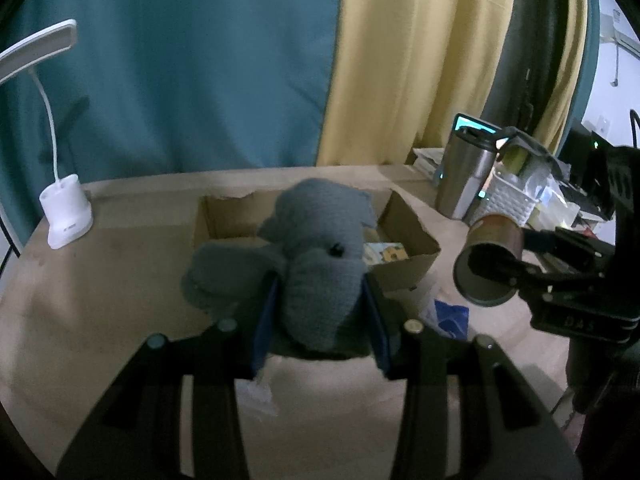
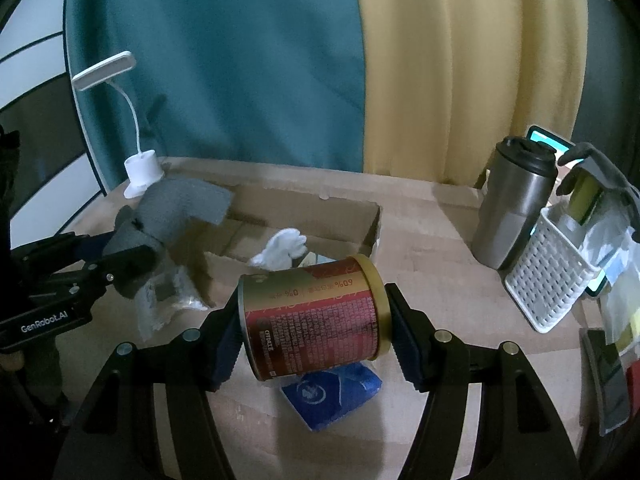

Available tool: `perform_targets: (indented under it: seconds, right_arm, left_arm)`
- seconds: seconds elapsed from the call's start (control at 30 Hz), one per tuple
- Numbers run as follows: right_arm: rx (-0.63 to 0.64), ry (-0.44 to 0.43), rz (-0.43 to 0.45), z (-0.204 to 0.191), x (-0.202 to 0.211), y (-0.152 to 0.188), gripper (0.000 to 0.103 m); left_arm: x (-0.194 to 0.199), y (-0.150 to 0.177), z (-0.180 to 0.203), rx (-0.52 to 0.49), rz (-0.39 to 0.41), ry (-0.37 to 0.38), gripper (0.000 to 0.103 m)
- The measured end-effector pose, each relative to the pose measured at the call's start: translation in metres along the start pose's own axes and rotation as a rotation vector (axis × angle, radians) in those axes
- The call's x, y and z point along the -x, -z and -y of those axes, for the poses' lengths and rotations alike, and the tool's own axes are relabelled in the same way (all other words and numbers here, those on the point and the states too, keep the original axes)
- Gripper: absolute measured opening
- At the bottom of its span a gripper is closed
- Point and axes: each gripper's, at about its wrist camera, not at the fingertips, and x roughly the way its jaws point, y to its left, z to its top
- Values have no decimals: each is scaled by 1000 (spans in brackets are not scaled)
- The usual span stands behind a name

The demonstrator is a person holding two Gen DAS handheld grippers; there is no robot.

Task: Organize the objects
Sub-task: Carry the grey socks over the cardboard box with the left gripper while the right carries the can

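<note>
My left gripper [image 1: 320, 316] is shut on a grey plush toy [image 1: 320, 248] and holds it above the table, just in front of an open cardboard box [image 1: 404, 236]. The toy also shows at the left of the right wrist view [image 2: 172, 208]. My right gripper [image 2: 316, 320] is shut on a red and gold can [image 2: 316, 316], held on its side above the table. The can also shows at the right of the left wrist view [image 1: 492, 256]. The box [image 2: 360, 236] holds a white cloth [image 2: 284, 248].
A blue packet [image 2: 336, 396] lies on the table under the can. A steel tumbler [image 2: 512, 204] and a white basket [image 2: 548, 276] of items stand at the right. A white desk lamp [image 1: 64, 212] stands at the back left. Clear plastic wrap [image 2: 164, 300] lies beside the box.
</note>
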Motion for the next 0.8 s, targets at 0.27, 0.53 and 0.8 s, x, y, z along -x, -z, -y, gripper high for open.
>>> perform_targets:
  seconds: [0.27, 0.53, 0.8]
  right_arm:
    - [2, -8, -16, 2, -15, -10, 68]
    - [-6, -9, -13, 5, -26, -17, 68]
    - [-13, -10, -24, 7, -40, -23, 68]
  left_arm:
    - [-10, -7, -6, 18, -9, 1, 42]
    - [-26, -15, -11, 28, -19, 2, 42]
    - [-39, -23, -16, 33, -27, 2, 42]
